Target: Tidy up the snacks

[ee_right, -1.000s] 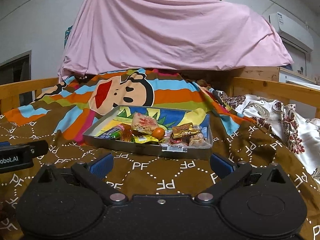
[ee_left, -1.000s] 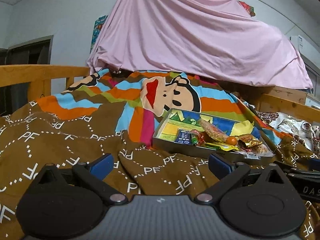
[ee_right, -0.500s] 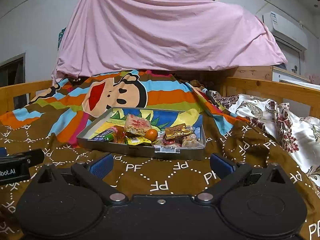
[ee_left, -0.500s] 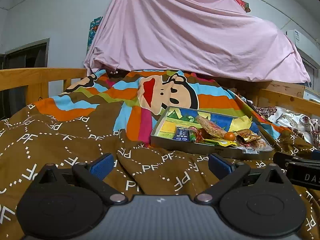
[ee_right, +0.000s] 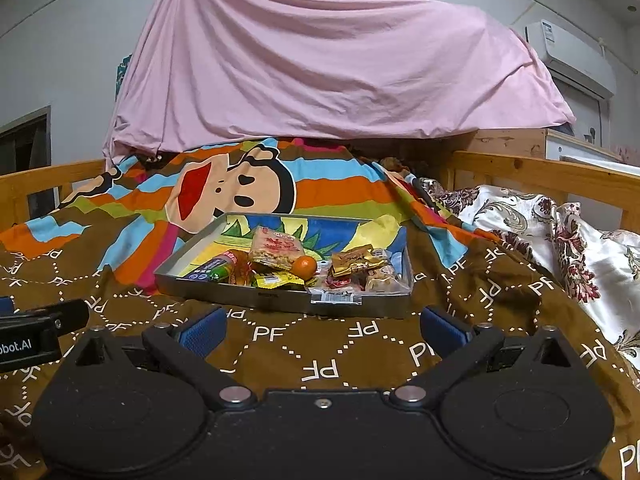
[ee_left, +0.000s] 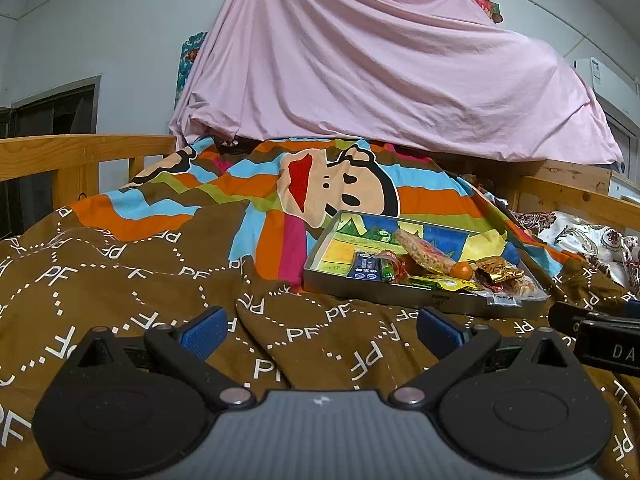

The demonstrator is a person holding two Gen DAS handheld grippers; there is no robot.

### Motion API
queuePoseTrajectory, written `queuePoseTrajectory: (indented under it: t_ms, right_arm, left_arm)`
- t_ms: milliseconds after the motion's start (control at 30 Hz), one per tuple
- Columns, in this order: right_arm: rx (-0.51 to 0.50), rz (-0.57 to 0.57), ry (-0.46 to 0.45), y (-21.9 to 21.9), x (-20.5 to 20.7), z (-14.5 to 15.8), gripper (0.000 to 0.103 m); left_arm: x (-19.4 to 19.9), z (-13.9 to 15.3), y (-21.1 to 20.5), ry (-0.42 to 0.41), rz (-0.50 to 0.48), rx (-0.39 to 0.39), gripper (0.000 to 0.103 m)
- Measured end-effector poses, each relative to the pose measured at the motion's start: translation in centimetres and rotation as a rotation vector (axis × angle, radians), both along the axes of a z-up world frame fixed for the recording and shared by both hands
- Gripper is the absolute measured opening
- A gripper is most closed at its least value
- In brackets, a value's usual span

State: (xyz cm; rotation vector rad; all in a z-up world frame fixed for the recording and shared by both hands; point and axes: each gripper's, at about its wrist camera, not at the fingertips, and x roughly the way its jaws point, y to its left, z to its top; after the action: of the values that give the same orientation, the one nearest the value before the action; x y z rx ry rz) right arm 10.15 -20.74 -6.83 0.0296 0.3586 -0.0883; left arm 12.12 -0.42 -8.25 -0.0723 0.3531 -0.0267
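A shallow metal tray (ee_right: 280,300) with a colourful printed bottom lies on the brown quilt and holds several snacks: a clear packet of nut brittle (ee_right: 276,249), a small orange (ee_right: 304,266), a gold-wrapped sweet (ee_right: 354,258), a yellow packet (ee_right: 276,279) and a green tube (ee_right: 218,270). The tray also shows in the left wrist view (ee_left: 400,296), ahead to the right. My left gripper (ee_left: 322,330) is open and empty above the quilt, left of the tray. My right gripper (ee_right: 322,328) is open and empty, just short of the tray's near wall.
A brown quilt (ee_right: 320,360) with white "PF" print covers the bed, a striped monkey blanket (ee_right: 240,192) behind it. A pink sheet (ee_right: 320,60) hangs at the back. Wooden bed rails (ee_right: 540,176) run along both sides. A floral pillow (ee_right: 560,232) lies at right.
Both grippers have tilted and shifted slightly; the tray sits a little lower and more central in the right wrist view. The jaws stay open. The snacks have not moved.
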Motion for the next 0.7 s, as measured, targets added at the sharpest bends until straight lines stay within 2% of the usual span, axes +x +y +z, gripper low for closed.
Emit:
queuePoseTrajectory:
  t_ms: [700]
  right_arm:
    - [0.002,0.0,0.001,-0.01,0.02,0.0,0.102]
  left_arm:
    - [0.04,0.02,-0.1,0.004,0.003,0.0,0.103]
